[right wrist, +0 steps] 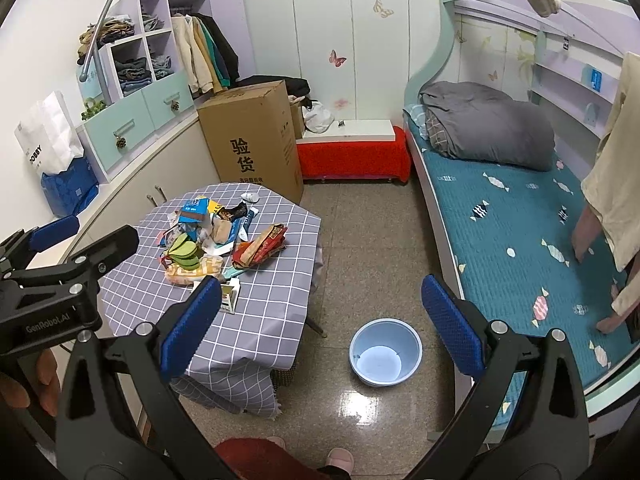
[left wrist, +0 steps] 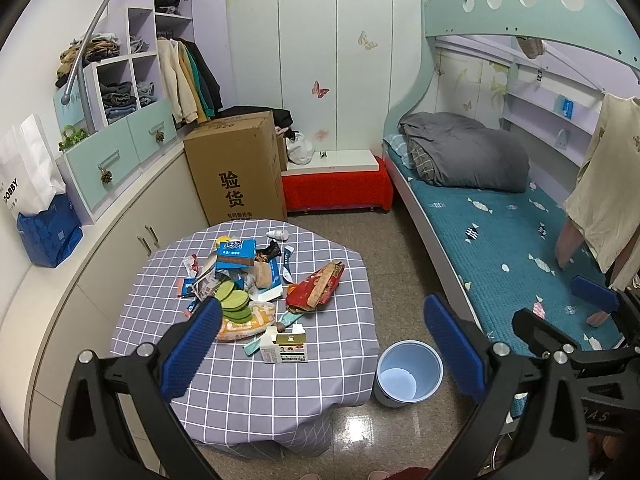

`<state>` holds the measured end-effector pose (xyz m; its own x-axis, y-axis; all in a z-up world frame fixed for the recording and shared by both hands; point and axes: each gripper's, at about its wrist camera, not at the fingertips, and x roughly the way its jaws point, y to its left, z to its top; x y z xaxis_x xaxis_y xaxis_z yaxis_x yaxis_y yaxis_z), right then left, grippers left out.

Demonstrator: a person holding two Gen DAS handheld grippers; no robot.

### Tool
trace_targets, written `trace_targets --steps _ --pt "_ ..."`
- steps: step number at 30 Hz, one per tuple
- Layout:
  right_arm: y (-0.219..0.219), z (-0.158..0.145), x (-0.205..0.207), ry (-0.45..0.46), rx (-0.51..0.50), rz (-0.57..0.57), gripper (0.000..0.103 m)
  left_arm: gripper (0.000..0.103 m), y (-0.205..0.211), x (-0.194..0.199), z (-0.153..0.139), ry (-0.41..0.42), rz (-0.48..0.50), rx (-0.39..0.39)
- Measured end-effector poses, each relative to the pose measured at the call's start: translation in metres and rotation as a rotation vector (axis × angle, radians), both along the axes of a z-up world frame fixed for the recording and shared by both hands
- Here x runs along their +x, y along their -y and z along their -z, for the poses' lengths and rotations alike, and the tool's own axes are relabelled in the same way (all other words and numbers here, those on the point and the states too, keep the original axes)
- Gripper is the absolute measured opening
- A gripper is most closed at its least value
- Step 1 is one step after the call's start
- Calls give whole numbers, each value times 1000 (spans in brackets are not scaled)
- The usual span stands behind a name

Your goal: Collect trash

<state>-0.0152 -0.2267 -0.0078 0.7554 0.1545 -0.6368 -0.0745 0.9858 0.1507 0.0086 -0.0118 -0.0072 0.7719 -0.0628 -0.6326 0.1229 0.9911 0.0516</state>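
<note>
Bed (left wrist: 500, 232): teal cover, running along the room from 1 to 4 o'clock, grey quilt (left wrist: 468, 152) bunched at its far end.
Box (left wrist: 236, 168): tall cardboard one standing on the floor at 11 o'clock, just behind the table.
Table (left wrist: 280, 372): grey checked cloth, sitting at 9 to 10 o'clock of the bucket, carrying all the litter.
Bucket (left wrist: 408, 372): pale blue, upright on the tiled floor just beside the table's right edge, nothing visible inside.
Trash pile (left wrist: 240, 276): here's the heap, wrappers and packets crowded mid-table, a blue packet (left wrist: 236, 254) on top at 12 o'clock of it.
Red wrapper (left wrist: 316, 288): lying flat at 3 o'clock of the pile.
Carton (left wrist: 286, 346): small, at 6 o'clock of the pile, nearest the table's front edge.
Left tool (left wrist: 324, 340): held up above the table and bucket, blue pads spread wide apart, gripping nothing.
Right tool (right wrist: 322, 324): held over the floor, pads wide apart too, nothing between them.
</note>
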Motion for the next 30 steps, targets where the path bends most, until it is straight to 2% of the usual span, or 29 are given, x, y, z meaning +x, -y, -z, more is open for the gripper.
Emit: trace_targets --steps 30 --pt "11 11 10 -20 33 -34 98 99 19 12 3 -30 -27 -5"
